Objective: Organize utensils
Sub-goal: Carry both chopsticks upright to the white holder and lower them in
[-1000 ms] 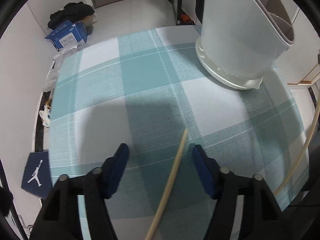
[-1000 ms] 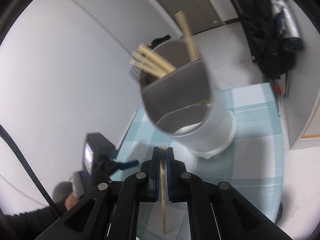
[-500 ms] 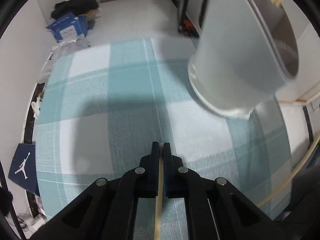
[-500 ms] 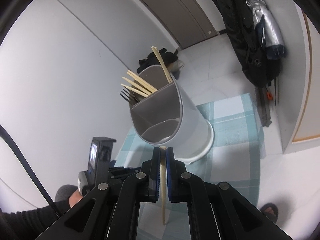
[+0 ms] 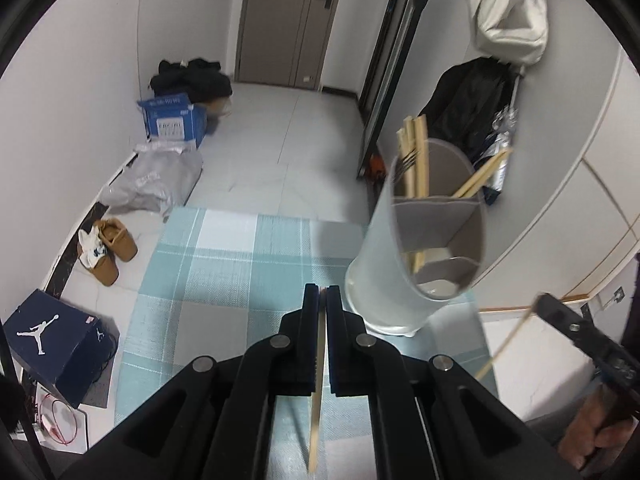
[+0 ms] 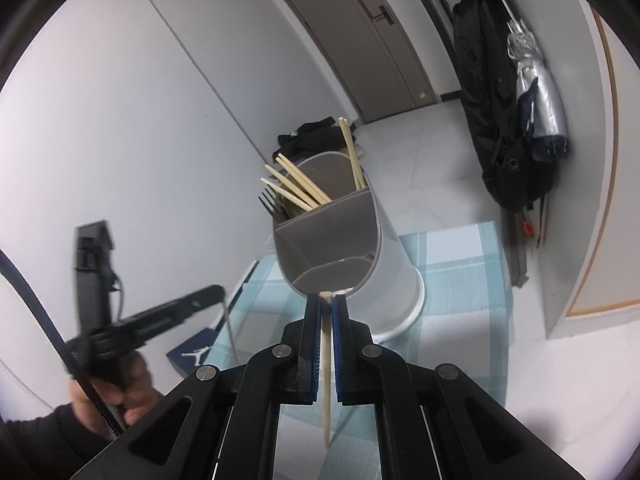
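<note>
A white utensil holder (image 5: 394,272) with grey dividers stands on the teal plaid tablecloth (image 5: 224,280); several chopsticks and a dark fork stick out of its far compartments (image 6: 304,192). My left gripper (image 5: 322,292) is shut on a pale chopstick (image 5: 316,420) that hangs down below the jaws, just left of the holder. My right gripper (image 6: 326,298) is shut on another chopstick (image 6: 327,392), its top end level with the holder's near rim (image 6: 320,292). Each gripper shows in the other's view, held by a hand (image 6: 132,384).
The table's edge runs close behind the holder. On the floor lie a blue box (image 5: 172,120), a grey bag (image 5: 156,180), brown shoes (image 5: 112,252) and a navy shoebox (image 5: 52,340). Dark coats (image 6: 496,120) hang at the right wall.
My left gripper closed on the chopstick that lay on the cloth and lifted it high above the table, tilting up. The right gripper drew back slightly from the holder with its chopstick.
</note>
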Available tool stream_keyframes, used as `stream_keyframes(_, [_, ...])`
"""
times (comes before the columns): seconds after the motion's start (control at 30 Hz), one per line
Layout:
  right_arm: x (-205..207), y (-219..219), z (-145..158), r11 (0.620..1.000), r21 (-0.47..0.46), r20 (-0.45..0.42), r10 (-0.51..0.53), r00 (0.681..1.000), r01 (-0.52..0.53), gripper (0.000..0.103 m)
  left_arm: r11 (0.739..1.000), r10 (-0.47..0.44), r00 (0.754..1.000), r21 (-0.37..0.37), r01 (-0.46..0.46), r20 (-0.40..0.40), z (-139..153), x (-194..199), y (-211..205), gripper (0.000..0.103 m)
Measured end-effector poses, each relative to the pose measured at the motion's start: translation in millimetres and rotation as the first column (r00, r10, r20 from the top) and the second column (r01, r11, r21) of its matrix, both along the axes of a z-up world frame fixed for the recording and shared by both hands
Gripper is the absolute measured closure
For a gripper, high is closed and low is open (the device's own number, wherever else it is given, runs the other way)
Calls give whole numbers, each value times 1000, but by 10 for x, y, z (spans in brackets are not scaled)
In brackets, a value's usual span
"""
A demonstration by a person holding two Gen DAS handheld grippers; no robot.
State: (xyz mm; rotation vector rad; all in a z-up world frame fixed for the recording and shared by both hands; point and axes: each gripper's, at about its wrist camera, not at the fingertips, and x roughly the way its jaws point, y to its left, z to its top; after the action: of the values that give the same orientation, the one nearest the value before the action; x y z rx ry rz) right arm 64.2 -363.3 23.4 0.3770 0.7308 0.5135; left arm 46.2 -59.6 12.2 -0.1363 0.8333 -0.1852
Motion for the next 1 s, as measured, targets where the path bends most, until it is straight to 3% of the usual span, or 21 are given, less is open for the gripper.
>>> stream_keyframes(0.37, [-144,220,101,994,-112,68,-11,998,19,98,998,-54,997,14,54,46,122,61,-42,103])
stream_keyframes(1.0, [-275,39,469,990,-107,156,-78,985,95,99,990,-140,980,8,140,139,635,-91,-199,103])
